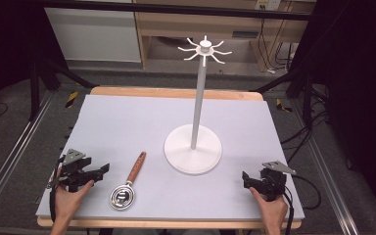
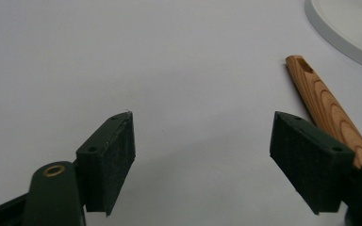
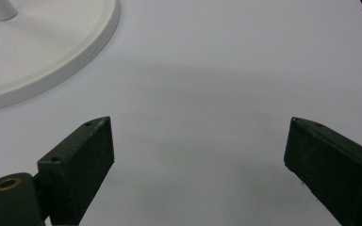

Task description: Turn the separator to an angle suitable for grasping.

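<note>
In the high view, the left gripper point(image 1: 98, 172) rests near the surface's point(image 1: 127, 122) seven o'clock corner, jaws spread wide and empty, pointing toward three o'clock at a wooden-handled strainer point(image 1: 129, 184) that lies just beside it, its round metal head point(image 1: 123, 197) toward six o'clock and its handle point(image 1: 137, 167) running up toward one o'clock. The right gripper point(image 1: 248, 179) sits near the five o'clock corner, also wide open with nothing in it, well apart from the strainer. A white hook stand point(image 1: 193, 148) rises from its round base at the surface's centre, with curved hooks point(image 1: 204, 50) fanned round the top of its pole. In the left gripper view, the left gripper point(image 2: 202, 141) has its jaws fully parted over bare surface; the handle point(image 2: 327, 110), with a hanging hole near its end, runs behind the right-hand jaw toward one o'clock, and the stand's base rim point(image 2: 339, 35) curves at the two o'clock corner. The work in hand looks like picking up the strainer to hang it, so the left gripper would do well to shift sideways until the handle lies between the pads, then close across its narrow width, leaving the hole free for a hook. In the right gripper view, the right gripper point(image 3: 198, 150) is equally wide and empty, the base point(image 3: 75, 47) at eleven o'clock. No brand, label or writing can be read anywhere.
</note>
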